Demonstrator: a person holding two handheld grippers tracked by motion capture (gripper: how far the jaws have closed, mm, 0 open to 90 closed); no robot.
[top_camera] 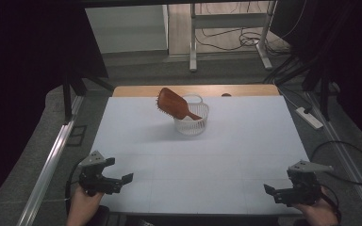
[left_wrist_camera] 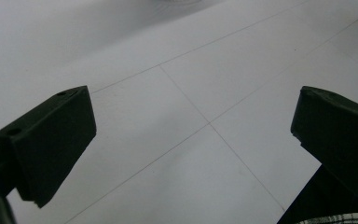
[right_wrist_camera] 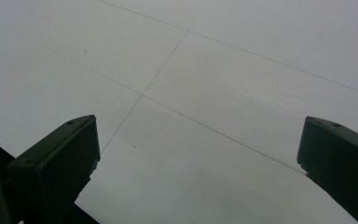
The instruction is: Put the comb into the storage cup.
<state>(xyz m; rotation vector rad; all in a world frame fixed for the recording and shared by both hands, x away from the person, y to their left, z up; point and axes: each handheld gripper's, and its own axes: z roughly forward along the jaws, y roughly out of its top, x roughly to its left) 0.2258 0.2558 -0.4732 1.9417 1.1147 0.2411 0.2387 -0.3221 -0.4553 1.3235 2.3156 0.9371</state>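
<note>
Both hand-held grippers, left (top_camera: 122, 181) and right (top_camera: 272, 192), sit well apart from the hairbrush (top_camera: 174, 104).

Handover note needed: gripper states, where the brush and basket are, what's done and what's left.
Left gripper: open, holding nothing, at the near left edge of the table.
Right gripper: open, holding nothing, at the near right edge.
Hairbrush: handle down in the white basket, head leaning out over the rim to the left. The basket stands at the far middle of the table.
Done: brush sits in the basket, apart from both grippers.
Left: probably nothing but checking that the tilted brush stays put.
</note>
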